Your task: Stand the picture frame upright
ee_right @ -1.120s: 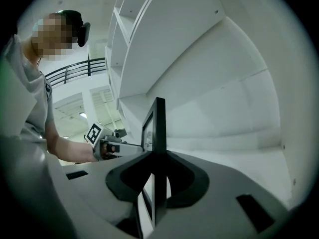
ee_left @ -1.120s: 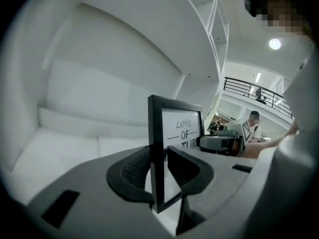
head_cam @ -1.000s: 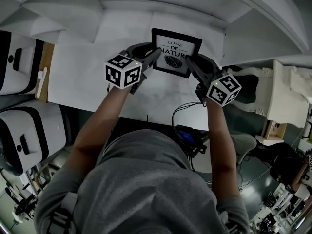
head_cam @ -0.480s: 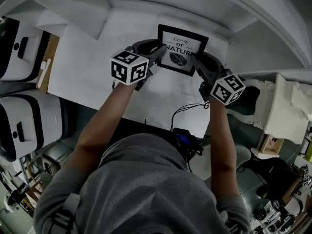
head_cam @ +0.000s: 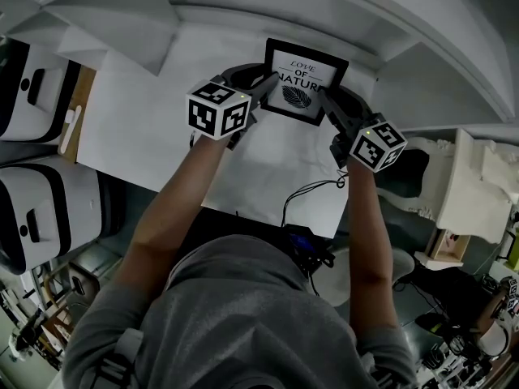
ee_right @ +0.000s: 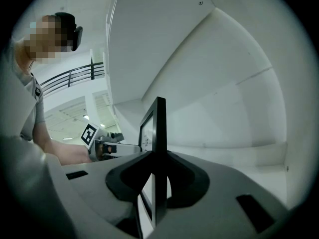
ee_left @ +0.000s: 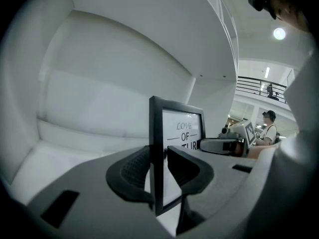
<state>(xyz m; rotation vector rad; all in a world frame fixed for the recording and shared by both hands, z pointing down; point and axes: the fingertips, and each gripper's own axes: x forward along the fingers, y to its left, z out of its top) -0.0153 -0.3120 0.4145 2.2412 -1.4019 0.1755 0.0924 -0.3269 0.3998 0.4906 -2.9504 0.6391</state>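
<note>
Gripping picture frame [head_cam: 305, 79] | left claw [ee_left: 158, 158], right claw [ee_right: 158, 169] each clamped on an edge | leaf print [head_cam: 296, 97]: head view only

On table [head_cam: 146, 128], picture frame [head_cam: 306, 82], left tongs [head_cam: 261, 86] at its left edge, right tongs [head_cam: 323, 97] at right

Both bare forearms reach forward from the person's torso, the left forearm [head_cam: 166, 209] angled inward and the right forearm [head_cam: 361, 217] nearly straight ahead; the left gripper [head_cam: 263, 87] meets the picture frame [head_cam: 306, 78] at its left edge, its marker cube [head_cam: 217, 110] facing up; its two dark jaws sit on either side of that edge, pads against it; the right gripper [head_cam: 320, 96] takes the opposite edge, jaws clamped tight on it, its marker cube [head_cam: 377, 144] tilted outward; the two grippers point toward each other.
</note>
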